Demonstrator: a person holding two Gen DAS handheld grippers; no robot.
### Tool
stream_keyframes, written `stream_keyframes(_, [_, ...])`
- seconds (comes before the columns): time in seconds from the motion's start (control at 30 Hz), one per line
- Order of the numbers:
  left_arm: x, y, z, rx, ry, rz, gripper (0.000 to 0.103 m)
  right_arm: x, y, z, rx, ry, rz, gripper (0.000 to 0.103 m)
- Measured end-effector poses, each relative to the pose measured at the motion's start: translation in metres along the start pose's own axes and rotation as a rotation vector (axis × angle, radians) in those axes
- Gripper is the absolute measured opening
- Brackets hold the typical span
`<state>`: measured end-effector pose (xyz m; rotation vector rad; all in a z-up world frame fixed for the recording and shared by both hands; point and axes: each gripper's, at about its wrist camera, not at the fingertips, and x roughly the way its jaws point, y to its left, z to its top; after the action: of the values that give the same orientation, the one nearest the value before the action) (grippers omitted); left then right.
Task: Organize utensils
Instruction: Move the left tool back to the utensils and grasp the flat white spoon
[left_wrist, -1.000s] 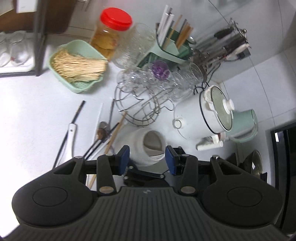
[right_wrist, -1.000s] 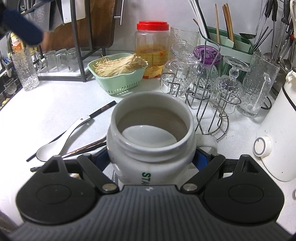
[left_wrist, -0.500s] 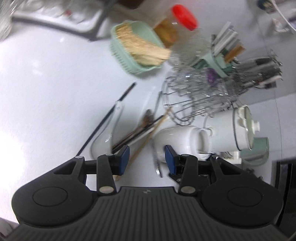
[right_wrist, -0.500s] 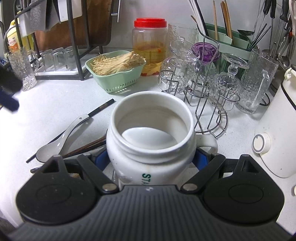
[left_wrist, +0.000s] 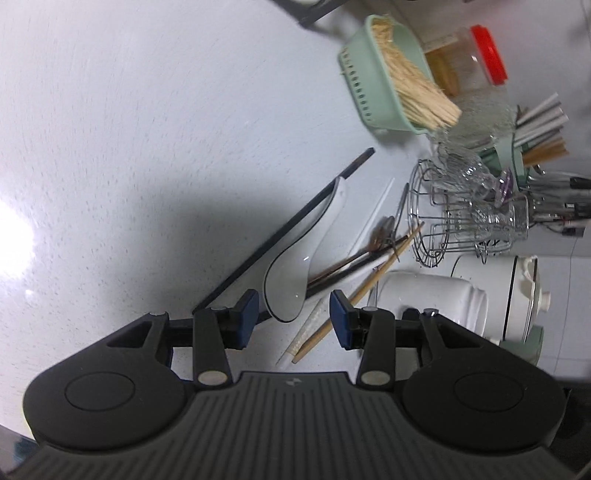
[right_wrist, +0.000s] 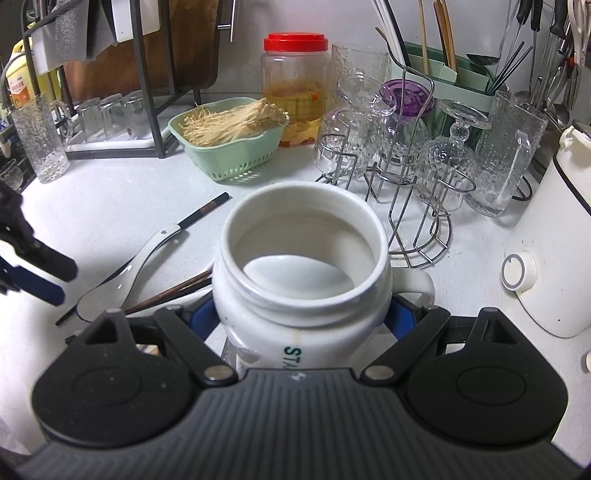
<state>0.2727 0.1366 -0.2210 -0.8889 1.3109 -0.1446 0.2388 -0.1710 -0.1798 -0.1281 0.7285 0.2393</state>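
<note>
A white ceramic spoon (left_wrist: 295, 273) lies on the counter over a pile of dark and wooden chopsticks (left_wrist: 351, 266). My left gripper (left_wrist: 293, 317) hangs open just above the spoon's bowl, its blue pads on either side of it and clear of it. In the right wrist view the same spoon (right_wrist: 122, 275) and chopsticks (right_wrist: 173, 291) lie to the left, with the left gripper's fingers (right_wrist: 33, 273) at the left edge. My right gripper (right_wrist: 303, 314) is shut on a white mug (right_wrist: 303, 266), upright and empty, pads against its sides.
A green basket of enoki mushrooms (right_wrist: 229, 147), a red-lidded jar (right_wrist: 295, 85) and a wire rack of upturned glasses (right_wrist: 399, 155) stand behind. A green utensil holder (right_wrist: 450, 81) is at the back right, a white appliance (right_wrist: 554, 240) on the right, a dish rack (right_wrist: 110, 92) back left.
The left gripper has come down towards the counter and rolled, so the spoon and chopsticks now sit right before its open fingers. The right gripper and mug have stayed put.
</note>
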Motion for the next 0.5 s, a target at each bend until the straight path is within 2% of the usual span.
stream_keyframes(0.17, [0.016,0.014,0.0,-0.047,0.023,0.013,0.048,-0.003,0.003,-0.002,0.001,0.003,-0.002,0.092])
stream_keyframes(0.23, [0.019,0.018,0.0,-0.067,0.025,-0.009,0.046,-0.003,0.003,-0.002,0.0,0.003,0.0,0.092])
stream_keyframes(0.5, [0.027,0.01,0.003,-0.094,0.028,-0.01,0.045,-0.005,0.005,-0.004,-0.004,0.004,0.0,0.092])
